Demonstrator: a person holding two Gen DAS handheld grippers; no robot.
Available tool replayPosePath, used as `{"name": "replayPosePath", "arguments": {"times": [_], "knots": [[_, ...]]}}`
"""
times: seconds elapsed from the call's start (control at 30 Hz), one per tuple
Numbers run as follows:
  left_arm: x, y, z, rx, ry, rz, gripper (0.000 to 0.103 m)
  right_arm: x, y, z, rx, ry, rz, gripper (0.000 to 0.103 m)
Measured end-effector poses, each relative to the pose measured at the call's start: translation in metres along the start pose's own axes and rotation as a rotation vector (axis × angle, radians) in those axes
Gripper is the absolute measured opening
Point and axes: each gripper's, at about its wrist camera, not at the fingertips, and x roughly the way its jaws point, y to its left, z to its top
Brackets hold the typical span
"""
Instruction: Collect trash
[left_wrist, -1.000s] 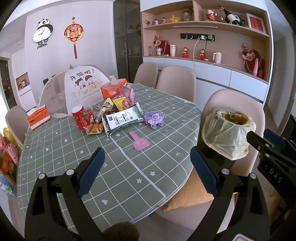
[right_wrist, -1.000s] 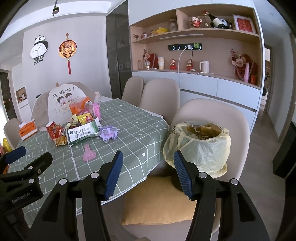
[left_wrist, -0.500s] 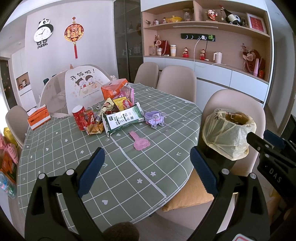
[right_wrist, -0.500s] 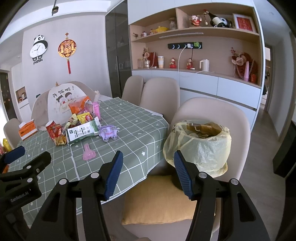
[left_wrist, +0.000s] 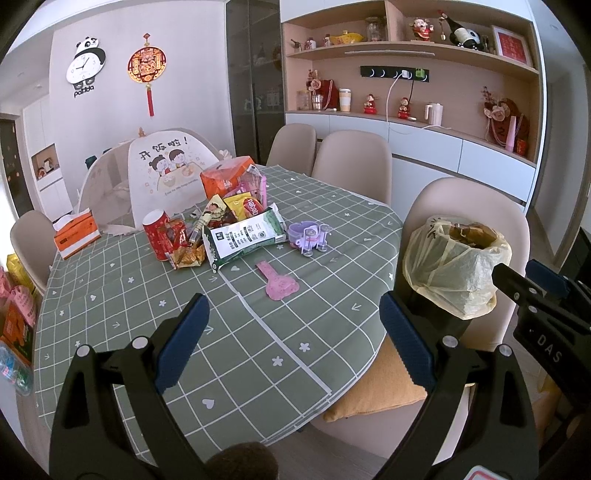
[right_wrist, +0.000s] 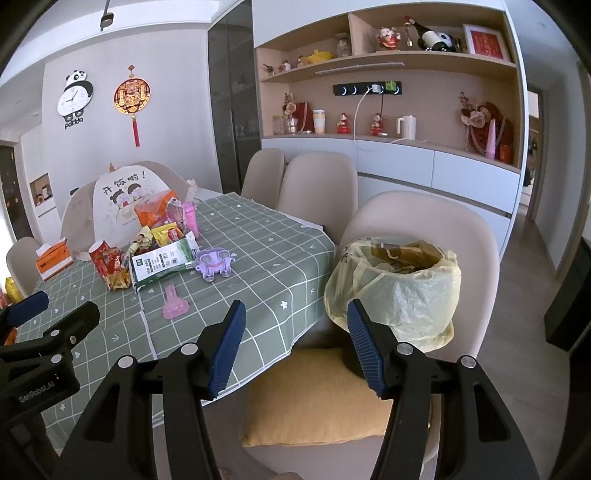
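Wrappers (left_wrist: 221, 225) and snack packets lie heaped on the far part of my green checked tabletop (left_wrist: 155, 332), a red can (left_wrist: 157, 238) at their left edge and a white-and-green packet (left_wrist: 245, 236) in front. My left gripper (left_wrist: 291, 336) hovers over the near edge, spread wide, holding nothing. My right gripper (right_wrist: 295, 343) is equally open and empty, beside the yellow-lined trash bin (right_wrist: 399, 284) standing on a chair cushion (right_wrist: 314, 398).

tablecloth (left_wrist: 229, 325): matt cloth | bin liner (right_wrist: 402, 295): thin crinkled plastic | snack packets (left_wrist: 243, 236): glossy
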Motion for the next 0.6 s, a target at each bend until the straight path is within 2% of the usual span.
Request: {"name": "replayPosePath", "arguments": {"times": [0.4,0.6], "knots": [[0.011,0.002,-0.003,-0.010,0.026,-0.002,0.089,0.009,-0.001,-0.002,0.005,0.019,0.001,0.054],[0.032,0.021,-0.003,-0.041,0.058,0.009,0.089,0.026,0.007,0.000,-0.022,0.060,0.004,0.054]]}}
